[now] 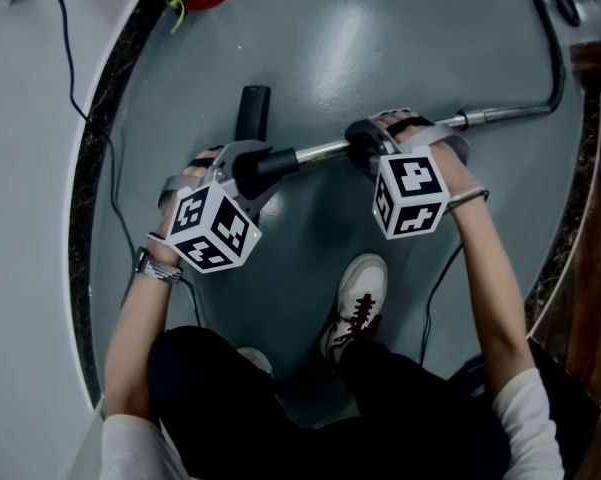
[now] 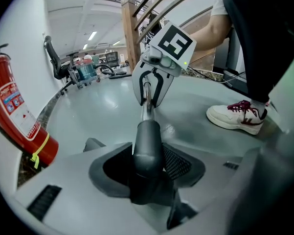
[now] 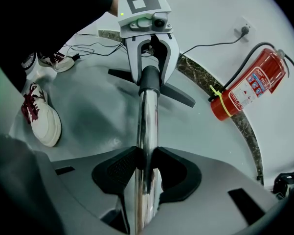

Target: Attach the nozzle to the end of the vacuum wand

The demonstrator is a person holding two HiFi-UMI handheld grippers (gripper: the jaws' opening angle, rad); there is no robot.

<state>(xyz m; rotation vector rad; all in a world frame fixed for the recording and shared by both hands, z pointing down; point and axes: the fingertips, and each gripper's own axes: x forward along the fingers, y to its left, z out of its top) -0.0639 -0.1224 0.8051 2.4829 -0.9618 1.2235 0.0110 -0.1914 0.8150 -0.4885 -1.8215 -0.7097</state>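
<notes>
Our left gripper [image 2: 147, 173] presses its 2 pads on the dark nozzle [image 2: 147, 143], and the chrome wand [image 2: 147, 110] runs out of the nozzle's far end. Farther along we see the right gripper [image 2: 149, 96] with that wand between its jaws. A red fire extinguisher [image 2: 17, 116] stands at left and a white shoe [image 2: 237, 117] at right.

No legible txt anywhere, label [image 3: 254, 83] on fire extinguisher [image 3: 230, 100], print too small & blurry to read

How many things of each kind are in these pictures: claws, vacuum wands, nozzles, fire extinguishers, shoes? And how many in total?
claws: 2, left claw, right claw
vacuum wand: 1
nozzle: 1
fire extinguisher: 1
shoes: 2
total: 7
</notes>
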